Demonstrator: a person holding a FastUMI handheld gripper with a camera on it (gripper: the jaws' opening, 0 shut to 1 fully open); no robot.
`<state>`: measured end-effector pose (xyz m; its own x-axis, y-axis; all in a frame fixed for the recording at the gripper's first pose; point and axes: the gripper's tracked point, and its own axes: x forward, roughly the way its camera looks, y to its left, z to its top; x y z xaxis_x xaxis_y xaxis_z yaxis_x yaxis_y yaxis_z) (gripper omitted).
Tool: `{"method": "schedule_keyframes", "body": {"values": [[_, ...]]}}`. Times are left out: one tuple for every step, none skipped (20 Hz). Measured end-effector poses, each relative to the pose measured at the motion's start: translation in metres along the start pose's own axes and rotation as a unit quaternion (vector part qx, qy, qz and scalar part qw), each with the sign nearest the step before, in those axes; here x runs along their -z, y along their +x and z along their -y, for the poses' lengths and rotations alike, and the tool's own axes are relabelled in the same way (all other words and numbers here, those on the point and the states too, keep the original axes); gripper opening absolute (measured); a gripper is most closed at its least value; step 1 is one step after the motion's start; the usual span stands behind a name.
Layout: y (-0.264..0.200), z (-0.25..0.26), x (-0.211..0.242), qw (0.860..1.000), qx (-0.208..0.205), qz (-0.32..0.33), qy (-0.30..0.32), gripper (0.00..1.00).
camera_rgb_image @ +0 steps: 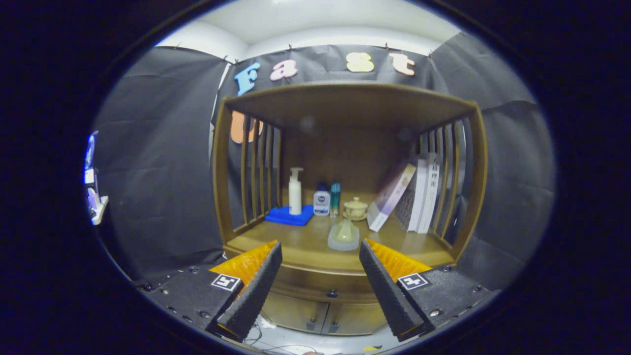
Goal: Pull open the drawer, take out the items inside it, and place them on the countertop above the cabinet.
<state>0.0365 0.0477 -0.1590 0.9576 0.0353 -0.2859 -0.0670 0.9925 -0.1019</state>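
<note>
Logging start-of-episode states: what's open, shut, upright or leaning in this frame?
gripper: open, holding nothing, short of the cabinet
drawer: shut, knob facing the gripper
lower doors: shut
pump bottle: upright on the blue cloth
small bottles: upright, side by side
lidded cup: lid on
books: leaning against the right slats
pale lidded container: upright on the countertop

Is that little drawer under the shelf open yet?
Shut. The drawer front sits flush under the countertop, knob untouched; the hand-held gripper hangs open before it.

The countertop (305,244) bears bottles (321,200), a blue cloth (290,216), books (419,195).
</note>
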Motion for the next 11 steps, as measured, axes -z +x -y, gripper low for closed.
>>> {"method": "schedule_keyframes", "body": {"values": [[-0.009, 0.000, -0.015, 1.000, -0.008, 0.009, 0.005, 1.00], [-0.018, 0.002, -0.029, 1.000, -0.014, 0.016, 0.011, 1.00], [-0.025, 0.004, -0.040, 0.999, -0.019, 0.022, 0.016, 1.00], [-0.033, 0.006, -0.053, 0.999, -0.026, 0.025, 0.022, 1.00], [-0.042, 0.009, -0.066, 0.999, -0.032, 0.030, 0.032, 1.00], [-0.049, 0.012, -0.078, 0.998, -0.039, 0.037, 0.039, 1.00], [-0.057, 0.017, -0.090, 0.997, -0.041, 0.042, 0.048, 1.00], [-0.065, 0.023, -0.101, 0.996, -0.043, 0.049, 0.052, 1.00], [-0.071, 0.029, -0.112, 0.996, -0.042, 0.055, 0.056, 1.00], [-0.076, 0.035, -0.122, 0.995, -0.042, 0.062, 0.059, 1.00], [-0.082, 0.042, -0.135, 0.995, -0.040, 0.073, 0.063, 1.00]]}}
